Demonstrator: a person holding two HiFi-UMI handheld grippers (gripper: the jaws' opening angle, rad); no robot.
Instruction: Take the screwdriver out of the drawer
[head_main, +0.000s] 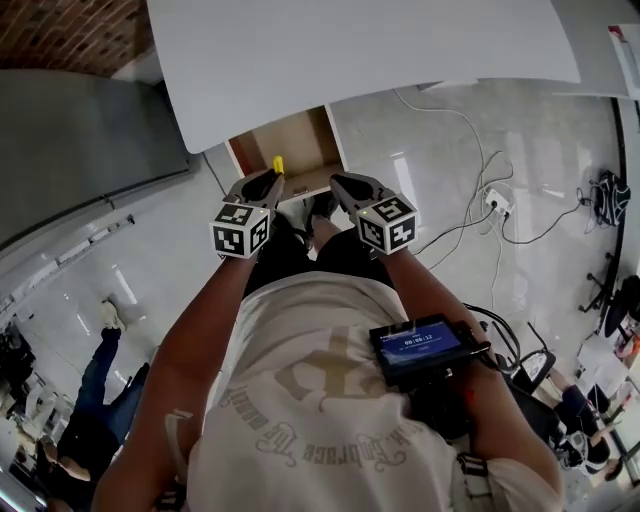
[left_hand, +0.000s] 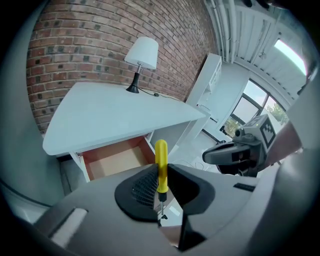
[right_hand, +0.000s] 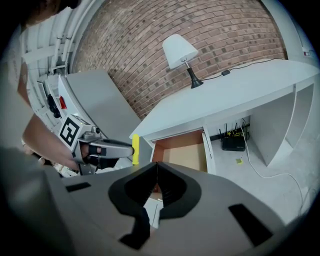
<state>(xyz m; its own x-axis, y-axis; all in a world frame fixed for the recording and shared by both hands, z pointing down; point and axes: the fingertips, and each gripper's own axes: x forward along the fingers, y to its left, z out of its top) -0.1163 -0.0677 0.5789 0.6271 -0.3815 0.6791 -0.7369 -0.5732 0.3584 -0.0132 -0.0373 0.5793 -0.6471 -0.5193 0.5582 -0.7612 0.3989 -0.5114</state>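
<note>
Pale glossy floor (head_main: 420, 150) spreads below the white bench (head_main: 350, 50) in the head view, with the open drawer (head_main: 290, 140) under the bench edge. Just in front of the drawer, the left tool (head_main: 274, 180) clamps the yellow-handled screwdriver (head_main: 278, 164), and the right tool (head_main: 336, 182) sits close beside it.

In the left gripper view, the jaws pinch the handle low, with the shaft pointing back toward the camera. The screwdriver is clear of the drawer, which looks empty.

In the right gripper view, the jaws are shut together on nothing.

I judge it best to keep the pinch firm and the handle upright while drawing away. The bench edge overhangs above and a power strip (head_main: 497, 203) with cables lies to the right, while open floor lies nearer the person.
</note>
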